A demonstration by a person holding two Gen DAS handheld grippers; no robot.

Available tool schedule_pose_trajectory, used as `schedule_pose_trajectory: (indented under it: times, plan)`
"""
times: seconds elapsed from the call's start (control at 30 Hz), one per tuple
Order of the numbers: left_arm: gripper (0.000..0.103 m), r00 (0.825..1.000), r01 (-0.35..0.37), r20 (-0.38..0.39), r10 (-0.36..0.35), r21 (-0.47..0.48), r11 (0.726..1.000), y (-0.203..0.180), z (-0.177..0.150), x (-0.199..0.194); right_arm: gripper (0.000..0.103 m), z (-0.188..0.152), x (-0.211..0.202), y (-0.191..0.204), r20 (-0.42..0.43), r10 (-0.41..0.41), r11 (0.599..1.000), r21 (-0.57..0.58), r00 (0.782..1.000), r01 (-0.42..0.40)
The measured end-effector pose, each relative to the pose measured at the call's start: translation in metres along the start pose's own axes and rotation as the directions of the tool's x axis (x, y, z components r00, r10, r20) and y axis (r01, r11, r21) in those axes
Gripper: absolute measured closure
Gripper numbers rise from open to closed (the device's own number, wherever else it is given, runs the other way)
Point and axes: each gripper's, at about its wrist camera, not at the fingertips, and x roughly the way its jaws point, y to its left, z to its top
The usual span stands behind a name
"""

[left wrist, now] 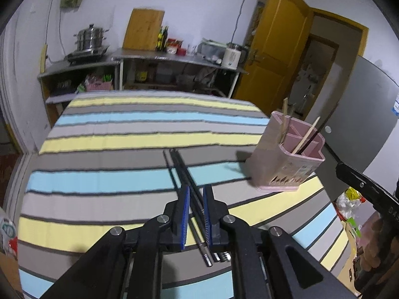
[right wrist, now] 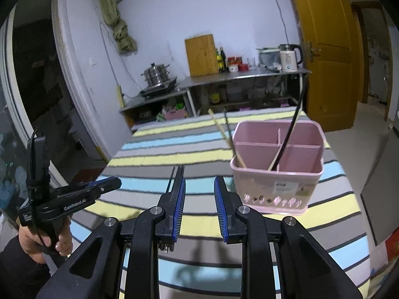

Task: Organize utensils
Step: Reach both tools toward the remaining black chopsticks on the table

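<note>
My left gripper [left wrist: 196,189] is shut on a pair of black chopsticks [left wrist: 183,172] that run forward between its blue pads above the striped cloth. The pink utensil holder [left wrist: 286,160] stands to its right with several chopsticks in its compartments. In the right wrist view my right gripper [right wrist: 200,183] is open and empty, just left of the pink holder [right wrist: 276,172]. The black chopsticks [right wrist: 176,177] lie along its left finger, partly hidden. The left gripper [right wrist: 109,183] shows at the left in a hand.
A striped cloth [left wrist: 124,134] covers the table. Behind it stand metal shelves [left wrist: 174,57] with a pot, a cutting board, bottles and a kettle. A yellow door [left wrist: 274,44] is at the back right. A grey panel [left wrist: 361,104] is at the right.
</note>
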Motion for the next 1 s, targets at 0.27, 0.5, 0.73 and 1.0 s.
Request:
schedule_pose_trajectory:
  times: [0.27, 0.5, 0.73, 1.0]
  plan:
    - [0.090, 0.996, -0.029, -0.080, 0.026, -0.036, 0.999, 0.017, -0.012, 0.047, 0.079, -0.015, 0.031, 0.005, -0.072, 0.023, 1.000, -0.004, 0.997, -0.023]
    - [0.089, 0.991, -0.050, -0.128, 0.044, -0.043, 0.998, 0.023, -0.009, 0.095, 0.079, -0.026, 0.056, 0.008, -0.129, 0.041, 0.999, -0.013, 0.991, -0.043]
    - [0.089, 0.985, -0.075, -0.158, 0.065, -0.055, 0.996, 0.031, -0.005, 0.131, 0.079, -0.035, 0.072, 0.004, -0.169, 0.048, 0.999, -0.007, 0.984, -0.050]
    - [0.086, 0.986, -0.096, -0.141, 0.089, -0.043, 0.994, 0.032, -0.004, 0.142, 0.079, -0.039, 0.082, 0.000, -0.191, 0.050, 0.999, 0.001, 0.980, -0.051]
